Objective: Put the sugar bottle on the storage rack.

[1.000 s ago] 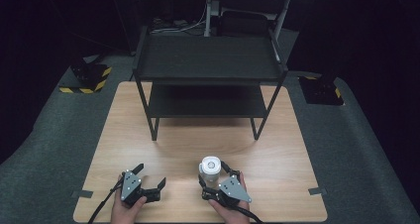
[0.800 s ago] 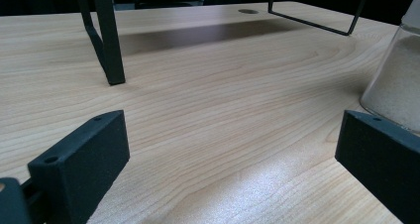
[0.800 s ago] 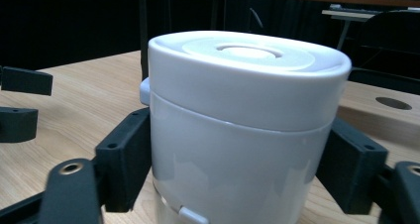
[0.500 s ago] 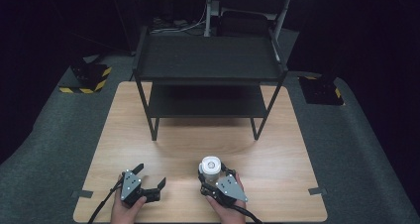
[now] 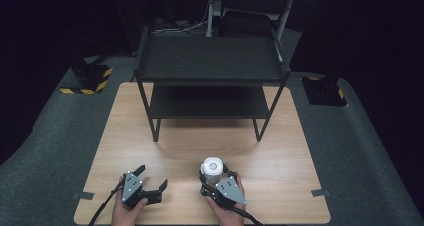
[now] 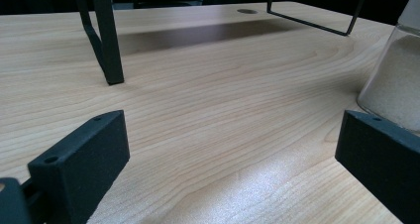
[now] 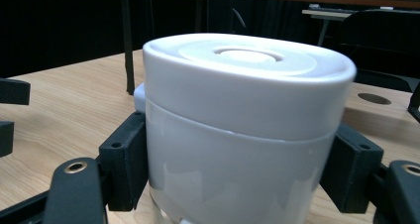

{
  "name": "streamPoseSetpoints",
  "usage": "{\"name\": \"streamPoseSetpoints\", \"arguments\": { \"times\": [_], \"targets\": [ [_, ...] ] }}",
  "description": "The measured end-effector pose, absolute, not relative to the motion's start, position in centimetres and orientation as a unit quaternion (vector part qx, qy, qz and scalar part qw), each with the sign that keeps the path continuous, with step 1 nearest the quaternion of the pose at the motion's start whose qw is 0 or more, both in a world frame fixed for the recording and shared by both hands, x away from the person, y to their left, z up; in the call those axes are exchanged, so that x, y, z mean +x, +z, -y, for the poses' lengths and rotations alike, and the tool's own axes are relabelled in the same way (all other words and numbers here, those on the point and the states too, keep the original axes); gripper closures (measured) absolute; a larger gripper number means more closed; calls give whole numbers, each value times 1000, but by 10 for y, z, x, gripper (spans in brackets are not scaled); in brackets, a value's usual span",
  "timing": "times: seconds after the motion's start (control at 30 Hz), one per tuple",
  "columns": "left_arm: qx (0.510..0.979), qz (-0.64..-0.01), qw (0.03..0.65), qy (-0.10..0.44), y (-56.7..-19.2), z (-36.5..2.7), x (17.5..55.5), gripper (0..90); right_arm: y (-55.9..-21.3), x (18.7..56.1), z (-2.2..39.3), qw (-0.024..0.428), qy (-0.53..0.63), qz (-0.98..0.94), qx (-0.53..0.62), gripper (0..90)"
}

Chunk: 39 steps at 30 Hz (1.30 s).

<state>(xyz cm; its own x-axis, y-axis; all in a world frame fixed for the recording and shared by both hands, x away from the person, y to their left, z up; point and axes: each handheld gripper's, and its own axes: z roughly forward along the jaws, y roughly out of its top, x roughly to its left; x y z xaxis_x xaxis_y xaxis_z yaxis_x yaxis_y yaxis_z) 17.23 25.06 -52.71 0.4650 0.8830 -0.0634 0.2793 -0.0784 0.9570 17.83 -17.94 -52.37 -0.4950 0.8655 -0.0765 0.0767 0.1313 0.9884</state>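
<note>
White-lidded jar [image 5: 212,167] stands upright on table [image 5: 280,161], clamped between jaws of right hand-held gripper [image 5: 214,178], jaws having just closed; left hand-held gripper [image 5: 151,178] at jar's 9 o'clock, gaping, empty.

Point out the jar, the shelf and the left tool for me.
jar [image 7: 247,85]: right gripper view, white lid's side.
shelf [image 5: 210,58]: high view, top deck.
left tool [image 5: 149,179]: high view, between its open jaws.

Light wood worktop [image 5: 165,151] with a black two-tier metal shelf rack [image 5: 210,61] at its far half, both tiers bare. Grey carpet floor [image 5: 55,136] around; yellow-black striped block [image 5: 90,78] left, dark block [image 5: 324,91] right.
</note>
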Motion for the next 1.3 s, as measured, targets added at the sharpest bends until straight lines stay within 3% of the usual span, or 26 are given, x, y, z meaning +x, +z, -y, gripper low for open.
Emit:
{"name": "streamPoseSetpoints", "arguments": {
  "times": [0.73, 1.3],
  "targets": [
    [676, -430, 526, 284, -527, -252, 173, 4, -510, 177, 199, 346, 552, -668, 360, 288],
    [676, -431, 527, 282, -527, -252, 174, 5, -462, 191, 232, 365, 547, -659, 367, 289]
  ]
}}
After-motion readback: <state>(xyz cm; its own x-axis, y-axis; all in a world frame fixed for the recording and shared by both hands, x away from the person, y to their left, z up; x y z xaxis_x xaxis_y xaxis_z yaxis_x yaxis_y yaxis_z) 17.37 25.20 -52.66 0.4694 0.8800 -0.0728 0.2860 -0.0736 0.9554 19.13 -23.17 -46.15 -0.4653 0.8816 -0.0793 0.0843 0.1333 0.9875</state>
